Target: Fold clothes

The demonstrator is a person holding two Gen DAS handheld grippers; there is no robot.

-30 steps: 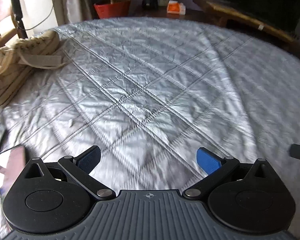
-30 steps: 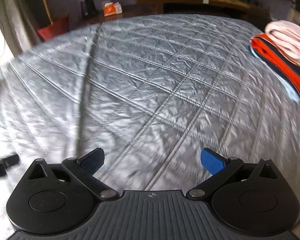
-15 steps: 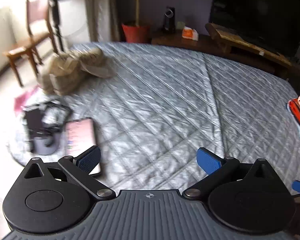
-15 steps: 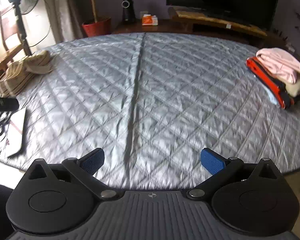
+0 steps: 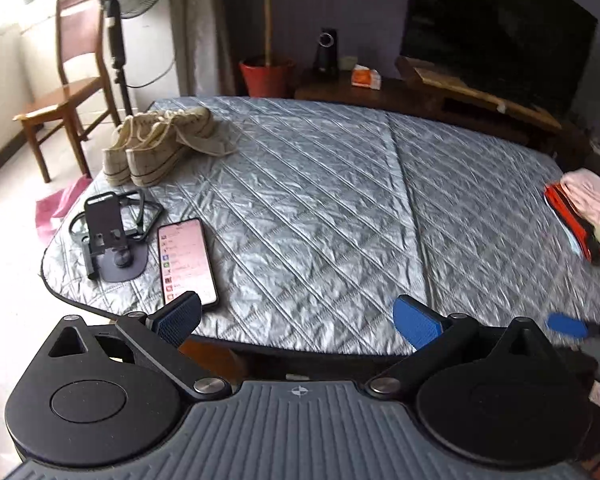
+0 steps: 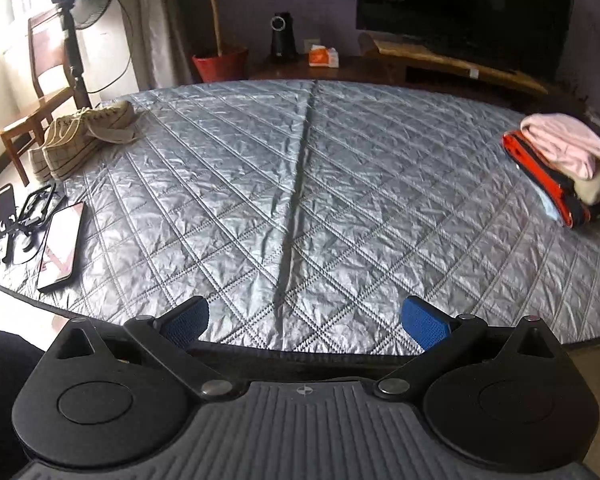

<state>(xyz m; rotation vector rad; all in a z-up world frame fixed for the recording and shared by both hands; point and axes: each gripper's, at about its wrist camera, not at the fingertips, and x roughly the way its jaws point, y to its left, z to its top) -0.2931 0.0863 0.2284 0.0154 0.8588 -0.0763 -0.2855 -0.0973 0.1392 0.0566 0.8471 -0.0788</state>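
Note:
A stack of folded clothes [image 6: 560,168], pink on top with orange and dark layers below, sits at the right edge of the table with the grey quilted cover [image 6: 320,184]. The same clothes stack [image 5: 584,208] shows at the far right of the left wrist view. My left gripper [image 5: 298,316] is open and empty, held back from the table's near edge. My right gripper [image 6: 306,320] is likewise open and empty, in front of the near edge. One blue fingertip [image 5: 566,326] of the right gripper shows at the right of the left wrist view.
A pair of beige sneakers [image 5: 156,148] lies at the table's left. Near them are a phone [image 5: 186,260] with a lit screen and a black phone stand [image 5: 112,240]. Behind stand a wooden chair [image 5: 64,96], a fan, a red plant pot [image 5: 266,76] and a TV [image 6: 464,12].
Both grippers have pulled back and up from just over the quilted cover to beyond the table's near edge, so the whole table now shows. Both stay open.

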